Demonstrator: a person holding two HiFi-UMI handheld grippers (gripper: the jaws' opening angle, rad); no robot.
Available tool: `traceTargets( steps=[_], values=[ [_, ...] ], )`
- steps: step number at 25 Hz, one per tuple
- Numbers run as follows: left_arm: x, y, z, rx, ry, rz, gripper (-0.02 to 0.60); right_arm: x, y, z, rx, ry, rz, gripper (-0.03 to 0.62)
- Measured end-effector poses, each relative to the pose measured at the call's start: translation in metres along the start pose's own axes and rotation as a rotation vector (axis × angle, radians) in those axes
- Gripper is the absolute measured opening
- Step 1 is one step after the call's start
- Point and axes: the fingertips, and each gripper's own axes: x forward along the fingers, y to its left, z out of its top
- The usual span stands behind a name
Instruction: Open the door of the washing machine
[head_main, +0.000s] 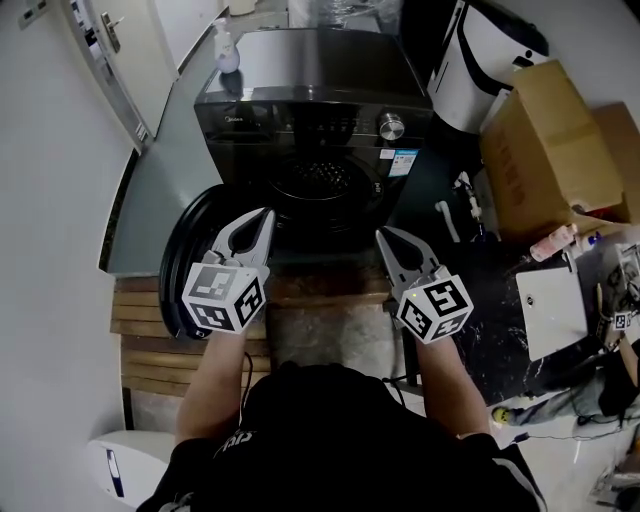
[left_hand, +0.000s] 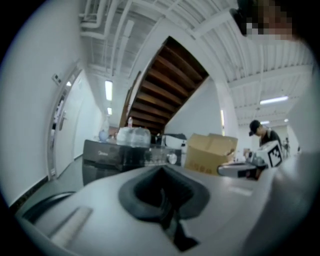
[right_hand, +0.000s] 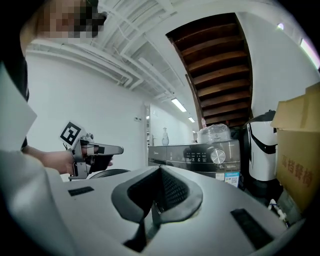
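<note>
A: Where's the washer door (head_main: 176, 262)?
B: Swung open, left of the drum (head_main: 322, 180). Looks heavy, stiff on its hinge; grab the rim
A: Tools?
B: Left tool (head_main: 266, 214) & right tool (head_main: 383, 236) both clenched, empty

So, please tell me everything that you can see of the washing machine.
The washing machine is a dark grey front loader with a glossy top. Its control panel carries a silver knob, and a blue sticker sits below it. The round door is swung open to the left, showing the drum. A bottle stands on its top.
</note>
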Motion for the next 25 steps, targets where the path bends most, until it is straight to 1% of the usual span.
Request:
traceTargets(
  steps=[4,8,13,25],
  values=[
    [0.004,0.001,0.001,0.027,0.010,-0.005,0.006,-0.001,-0.001,0.004,-0.019,-0.014,-0.029,-0.011],
    [0.003,0.007,-0.004,0.023,0.028,-0.004,0.006,-0.001,0.001,0.005,-0.055,-0.009,-0.048,-0.011],
    [0.000,0.016,-0.012,0.008,0.045,0.002,0.006,0.000,0.004,0.001,-0.060,0.003,-0.050,-0.011],
    [-0.004,0.024,-0.020,0.014,0.063,0.015,0.006,0.008,0.004,0.004,-0.053,0.006,-0.039,-0.011]
  ],
)
